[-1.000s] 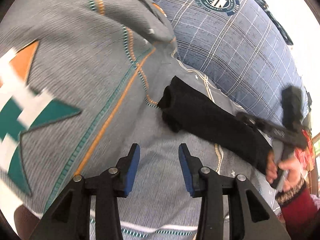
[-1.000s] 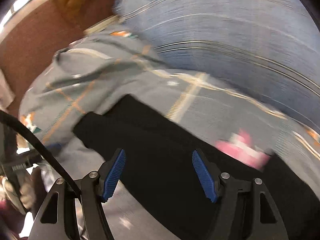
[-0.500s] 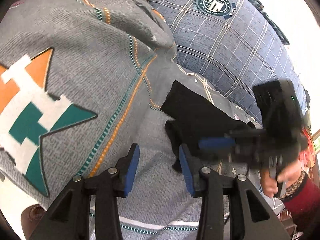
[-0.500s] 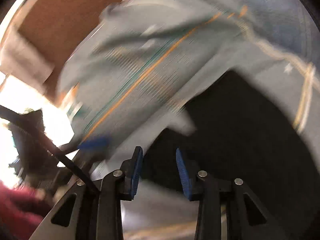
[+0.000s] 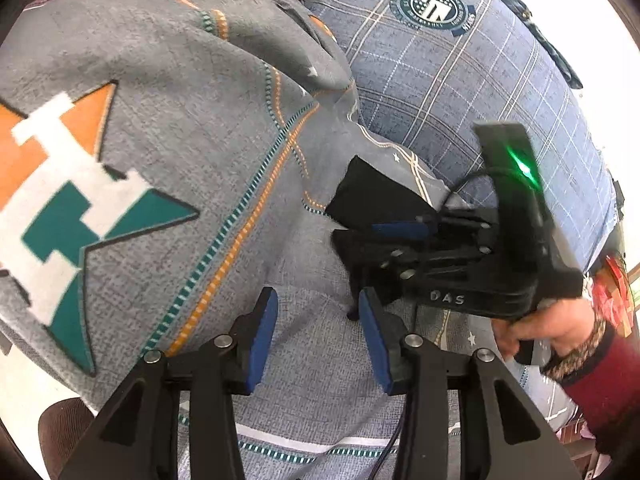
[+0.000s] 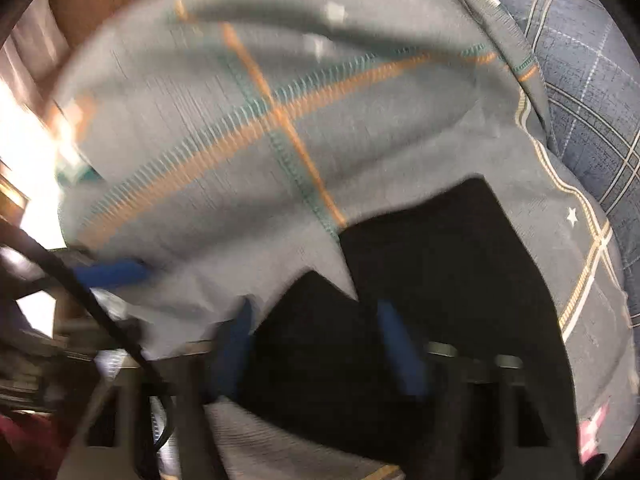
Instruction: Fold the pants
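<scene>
- Black pants (image 5: 372,200), already doubled into a short bundle, lie on the grey patterned bedsheet (image 5: 200,140), just beside the blue plaid pillow (image 5: 460,92)
- Right gripper (image 6: 316,344) sits low over the near end of the bundle; its jaws have just been closing with black cloth between them, though the blur hides whether the pads truly bite
- Risk: if only the top layer is caught, the fold would peel open when lifted
- Risk: the loose corner hanging toward the left gripper (image 5: 316,320) could drag and skew the fold
- Left gripper hangs partly apart over bare sheet, holding nothing, just beside that corner; the two tools are near enough to knock together
- Open room lies on the sheet toward the orange and teal motif (image 5: 68,216); the pillow blocks the far side, and the sheet edge falls away at the lower left
</scene>
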`<state>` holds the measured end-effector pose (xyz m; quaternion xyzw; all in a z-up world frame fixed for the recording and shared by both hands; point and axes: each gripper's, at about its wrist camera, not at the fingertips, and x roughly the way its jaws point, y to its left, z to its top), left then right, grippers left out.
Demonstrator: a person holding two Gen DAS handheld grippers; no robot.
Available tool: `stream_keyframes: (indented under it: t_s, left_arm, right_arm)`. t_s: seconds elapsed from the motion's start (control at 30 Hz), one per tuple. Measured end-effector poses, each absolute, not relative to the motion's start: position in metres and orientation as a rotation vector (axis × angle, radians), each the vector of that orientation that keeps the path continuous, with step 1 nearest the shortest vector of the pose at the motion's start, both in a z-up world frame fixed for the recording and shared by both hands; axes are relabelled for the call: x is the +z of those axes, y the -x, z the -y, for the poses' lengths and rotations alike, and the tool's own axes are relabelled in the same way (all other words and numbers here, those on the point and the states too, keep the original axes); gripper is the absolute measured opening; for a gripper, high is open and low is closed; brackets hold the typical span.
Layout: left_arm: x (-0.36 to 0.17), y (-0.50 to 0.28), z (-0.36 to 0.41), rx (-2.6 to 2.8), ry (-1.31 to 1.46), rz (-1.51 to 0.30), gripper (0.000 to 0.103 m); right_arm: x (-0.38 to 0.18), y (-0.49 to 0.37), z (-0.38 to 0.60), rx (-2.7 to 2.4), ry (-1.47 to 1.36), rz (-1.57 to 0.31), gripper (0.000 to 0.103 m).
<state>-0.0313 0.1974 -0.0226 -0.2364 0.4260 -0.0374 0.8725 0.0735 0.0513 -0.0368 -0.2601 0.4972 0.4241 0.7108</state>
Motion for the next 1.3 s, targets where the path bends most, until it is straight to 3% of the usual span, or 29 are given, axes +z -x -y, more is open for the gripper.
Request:
stream_keyframes:
  t_s: [0.03,0.37,0.57,0.6,0.67,0.73,0.77,0.83,0.97,1.3]
  left_arm:
    - [-0.022,0.032,-0.199,-0.078,0.498,-0.885,0.043]
    - [-0.008,0.025,-0.197,-0.082,0.504,-0.846,0.046]
    - [-0.004,0.023,-0.196,-0.065,0.494,-0.851,0.046]
    - [-0.003,0.024,-0.196,-0.063,0.492,-0.851,0.046]
    - [0.002,0.025,-0.196,-0.058,0.480,-0.844,0.047]
    - [0.009,0.027,-0.194,-0.049,0.455,-0.835,0.050]
    - [0.010,0.027,-0.194,-0.051,0.449,-0.831,0.053]
    - [0.013,0.026,-0.192,-0.059,0.444,-0.822,0.055]
    - [0.014,0.017,-0.178,-0.081,0.430,-0.834,0.055]
    - [0.021,-0.019,-0.073,-0.262,0.292,-0.888,0.055]
  right_arm:
    - [-0.032,-0.074,-0.044,0.944,0.508,-1.127,0.014]
    - [0.036,-0.109,-0.009,0.868,0.211,-1.015,0.014]
    - [0.006,-0.173,-0.039,0.739,0.153,-1.097,0.015]
    - [-0.004,-0.184,-0.040,0.738,0.137,-1.128,0.016]
    - [-0.006,-0.194,-0.039,0.682,0.135,-1.132,0.033]
    - [0.018,-0.196,-0.018,0.690,0.065,-1.079,0.039]
    - [0.029,-0.195,-0.006,0.690,0.035,-1.063,0.052]
    - [0.063,-0.184,0.045,0.624,0.009,-0.987,0.068]
    - [0.094,-0.157,0.145,0.420,0.065,-0.898,0.070]
    - [0.089,-0.044,0.367,0.027,-0.040,-0.879,0.070]
